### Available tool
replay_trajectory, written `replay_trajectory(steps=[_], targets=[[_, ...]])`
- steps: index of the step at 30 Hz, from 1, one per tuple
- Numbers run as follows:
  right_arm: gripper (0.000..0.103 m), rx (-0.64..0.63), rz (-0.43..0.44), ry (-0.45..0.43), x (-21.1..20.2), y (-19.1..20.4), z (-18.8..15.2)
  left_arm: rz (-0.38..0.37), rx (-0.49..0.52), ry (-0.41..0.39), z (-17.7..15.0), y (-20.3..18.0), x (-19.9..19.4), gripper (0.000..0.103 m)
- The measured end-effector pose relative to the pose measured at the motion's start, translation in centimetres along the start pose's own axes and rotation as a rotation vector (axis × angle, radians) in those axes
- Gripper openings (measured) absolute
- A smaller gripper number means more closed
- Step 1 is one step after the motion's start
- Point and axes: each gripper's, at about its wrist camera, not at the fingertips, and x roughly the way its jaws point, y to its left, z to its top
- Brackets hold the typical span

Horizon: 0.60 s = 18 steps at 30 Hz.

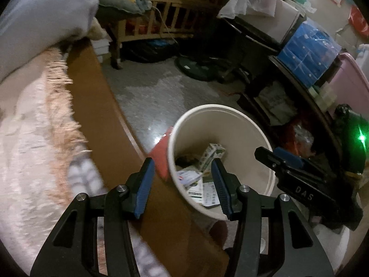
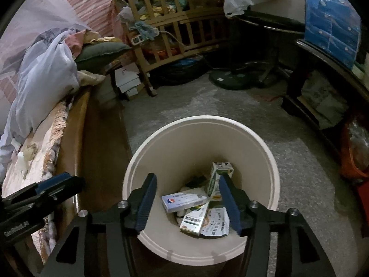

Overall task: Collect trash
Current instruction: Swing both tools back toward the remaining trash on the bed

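Both hand-held grippers hang over a cream bin point(image 2: 200, 143) on the grey floor point(image 2: 299, 173). At far left a bed point(image 1: 34, 138) with a pink fringed cover runs along its brown wooden side board point(image 1: 92, 115), just beside the bin. Next comes the left hand-held gripper point(image 1: 182, 182): its blue-padded jaws stand partly apart with nothing between them, poised over the bin's near-left rim, with a red item point(image 1: 161, 154) on the floor against the bin's outer wall.

In the right wrist view the right hand-held gripper point(image 2: 188, 203) is centred above the bin's mouth, jaws likewise partly apart and empty. Trash lies at the bottom of the bin: a white and blue box point(image 2: 182, 199), a green and white box point(image 2: 193, 219), a printed wrapper point(image 2: 216, 225), and a green carton point(image 2: 218, 177) leaning upright against the far wall. Right of the bin, a dark shelf unit point(image 2: 322, 120) holds bags.
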Motion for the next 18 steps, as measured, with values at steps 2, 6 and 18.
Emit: replay_trajectory(steps=[2,6,18], targets=[[0.055,-0.014,0.019,0.002,0.2,1.0,0.0,0.019,-0.011,-0.007,-0.2,1.1,-0.9,0.049],[0.056,-0.059,0.04,0.007,0.5,2.8,0.0,0.076,-0.04,-0.025,-0.5,3.7,-2.6,0.049],[0.058,-0.201,0.153,0.0,0.9,9.8,-0.3,0.227,-0.163,-0.056,-3.0,13.8,-7.9,0.049]])
